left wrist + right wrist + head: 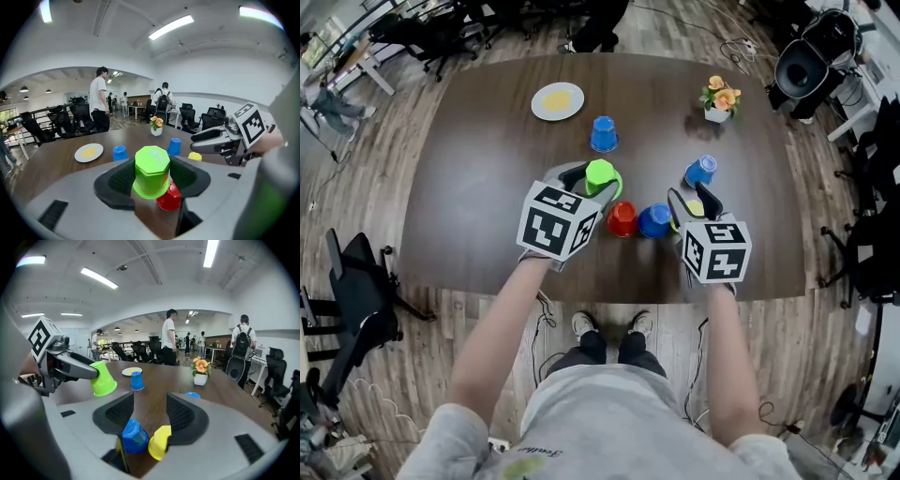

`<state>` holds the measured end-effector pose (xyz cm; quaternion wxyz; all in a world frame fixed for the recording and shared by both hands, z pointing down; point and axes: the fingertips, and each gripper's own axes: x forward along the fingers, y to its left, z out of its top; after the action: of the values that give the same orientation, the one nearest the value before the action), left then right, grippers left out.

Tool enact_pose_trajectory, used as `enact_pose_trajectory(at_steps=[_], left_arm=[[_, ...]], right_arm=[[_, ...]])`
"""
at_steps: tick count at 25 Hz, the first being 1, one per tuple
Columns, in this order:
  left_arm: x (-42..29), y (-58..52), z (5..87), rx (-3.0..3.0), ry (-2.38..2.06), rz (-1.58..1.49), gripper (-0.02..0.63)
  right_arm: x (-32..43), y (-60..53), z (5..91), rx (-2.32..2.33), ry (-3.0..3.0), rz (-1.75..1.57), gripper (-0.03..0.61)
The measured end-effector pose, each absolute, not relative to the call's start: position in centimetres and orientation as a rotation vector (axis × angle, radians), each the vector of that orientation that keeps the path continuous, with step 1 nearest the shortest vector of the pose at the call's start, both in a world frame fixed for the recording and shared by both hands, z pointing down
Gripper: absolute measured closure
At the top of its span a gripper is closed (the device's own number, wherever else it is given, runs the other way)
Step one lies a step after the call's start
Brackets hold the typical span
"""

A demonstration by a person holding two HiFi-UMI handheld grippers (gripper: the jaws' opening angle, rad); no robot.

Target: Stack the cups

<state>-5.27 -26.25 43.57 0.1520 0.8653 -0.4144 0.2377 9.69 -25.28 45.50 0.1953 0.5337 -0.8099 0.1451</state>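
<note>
Left tool [152, 178] gripping upturned green cup [151, 168]

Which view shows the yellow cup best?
Right gripper view: the yellow cup sits close and large, beside a blue cup. Head view shows only a sliver of it; left gripper view, just its small top.

no word, number or brand name is legible in any view. black-and-white square coded markers, patterns rather than letters, cover the left white cube [555, 223], part of the left gripper [600, 178], and the right white cube [715, 250], part of the right gripper [692, 200]. a line of yellow-green cursive print [528, 457] crosses the person's pale grey shirt [609, 412]; it is too small and blurred to read.
</note>
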Motion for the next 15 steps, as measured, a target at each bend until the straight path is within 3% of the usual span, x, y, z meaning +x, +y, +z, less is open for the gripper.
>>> enact_pose_trajectory(at_steps=[15], left_arm=[[2.7, -23.1, 45.9, 2.525, -1.027, 0.806, 0.385]], right_arm=[[14.5, -23.9, 45.8, 1.524, -2.261, 0.439, 0.367]])
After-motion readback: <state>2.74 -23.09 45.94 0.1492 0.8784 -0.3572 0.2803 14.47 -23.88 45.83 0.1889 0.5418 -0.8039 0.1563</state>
